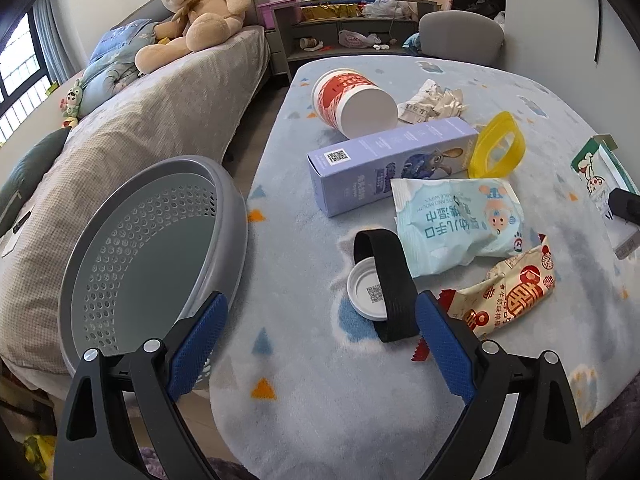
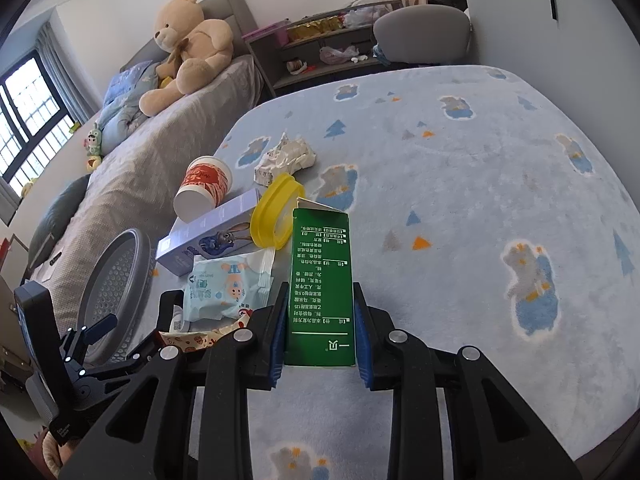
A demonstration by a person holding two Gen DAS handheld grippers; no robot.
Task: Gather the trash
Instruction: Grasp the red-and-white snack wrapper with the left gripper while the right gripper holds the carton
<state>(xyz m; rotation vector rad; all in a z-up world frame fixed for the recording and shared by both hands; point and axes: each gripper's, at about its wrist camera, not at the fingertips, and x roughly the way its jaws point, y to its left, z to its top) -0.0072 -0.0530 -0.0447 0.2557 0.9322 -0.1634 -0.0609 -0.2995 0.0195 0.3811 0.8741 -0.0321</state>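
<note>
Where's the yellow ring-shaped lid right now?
In the left wrist view the yellow lid sits on the blanket-covered table, right of centre, propped against the end of the purple box, just behind the blue wipes packet.

Open left hand-held gripper (image 1: pixel 320 344), grey basket (image 1: pixel 236 216), wrappers (image 1: pixel 456 224)

Both wrist views look low across the littered table (image 1: pixel 320 400) toward the bed (image 2: pixel 120 208).

Bare counter (image 2: pixel 460 184) lies open to the right; on the left, purple box (image 1: pixel 384 164), wipes packet (image 1: pixel 456 224) and cup (image 1: pixel 352 98) crowd the way.
</note>
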